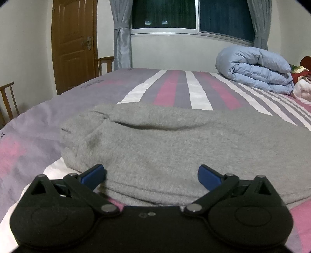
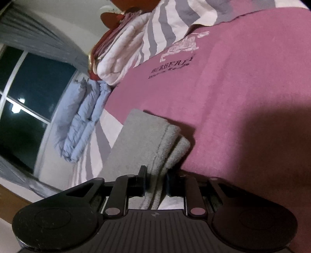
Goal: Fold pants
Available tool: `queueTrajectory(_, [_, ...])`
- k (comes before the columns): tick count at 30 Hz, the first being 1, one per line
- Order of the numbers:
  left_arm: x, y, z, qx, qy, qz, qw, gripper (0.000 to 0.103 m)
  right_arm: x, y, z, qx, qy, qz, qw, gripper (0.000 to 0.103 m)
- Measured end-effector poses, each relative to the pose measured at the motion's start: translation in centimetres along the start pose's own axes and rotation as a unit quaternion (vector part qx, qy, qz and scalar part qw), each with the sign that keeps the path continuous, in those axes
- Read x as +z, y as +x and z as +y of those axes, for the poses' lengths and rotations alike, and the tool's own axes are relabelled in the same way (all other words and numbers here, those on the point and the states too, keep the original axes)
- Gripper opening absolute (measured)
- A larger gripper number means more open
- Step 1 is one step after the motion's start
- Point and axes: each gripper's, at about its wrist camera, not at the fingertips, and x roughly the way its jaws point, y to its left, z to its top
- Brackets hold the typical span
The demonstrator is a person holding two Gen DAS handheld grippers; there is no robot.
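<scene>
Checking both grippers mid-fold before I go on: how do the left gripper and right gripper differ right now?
The left gripper stands wide open; the right gripper is nearly closed, with a narrow gap.
The left gripper's fingers flank the gray pants at their near edge without pinching them; the right gripper has a thick fold of the pants between its fingers.
The left wrist view is level; the right wrist view is strongly tilted.
Both have black bodies and meet the same pants on the striped bed.

A wide bed with a pink, grey and white striped sheet (image 1: 171,87) fills the room, with a rolled pale blue quilt (image 1: 256,68) at its far right. Behind it, a dark sliding window in a white frame (image 1: 196,17) sits between tied grey curtains (image 1: 121,39) on a cream wall. At far left stand a brown panelled wooden door (image 1: 73,44) and wooden chairs (image 1: 106,64).
</scene>
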Motion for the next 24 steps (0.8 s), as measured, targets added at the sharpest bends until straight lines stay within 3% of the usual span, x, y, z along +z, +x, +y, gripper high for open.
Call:
queueTrajectory(3, [0.0,0.0,0.2,-0.002,-0.002,0.000,1.0000,0.097,-0.2,-0.1,0.9,-0.010,-0.033,0.007,0.999,0.012])
queueTrajectory(8, [0.4,-0.9,0.5,0.021,-0.003,-0.015,0.9997,0.097,-0.7,0.0,2.4,-0.033,-0.064,0.000,0.997,0.011])
queueTrajectory(12, [0.5,-1.9,2.2,0.039,-0.030,-0.026,0.9984,0.097,-0.9,0.3,2.8,-0.045,-0.054,0.000,0.998,0.011])
queueTrajectory(15, [0.5,-2.6,4.0,0.055,-0.064,-0.031,0.9959,0.097,-2.2,-0.3,6.7,-0.019,-0.132,-0.010,0.991,0.011])
queueTrajectory(19, [0.3,-3.0,6.6,0.072,-0.131,-0.031,0.9883,0.097,-5.2,-0.3,13.1,0.035,-0.191,-0.018,0.981,0.011])
queueTrajectory(24, [-0.4,-2.9,8.8,0.082,-0.172,-0.011,0.9816,0.097,-12.9,1.2,21.2,0.124,-0.246,0.015,0.961,0.011])
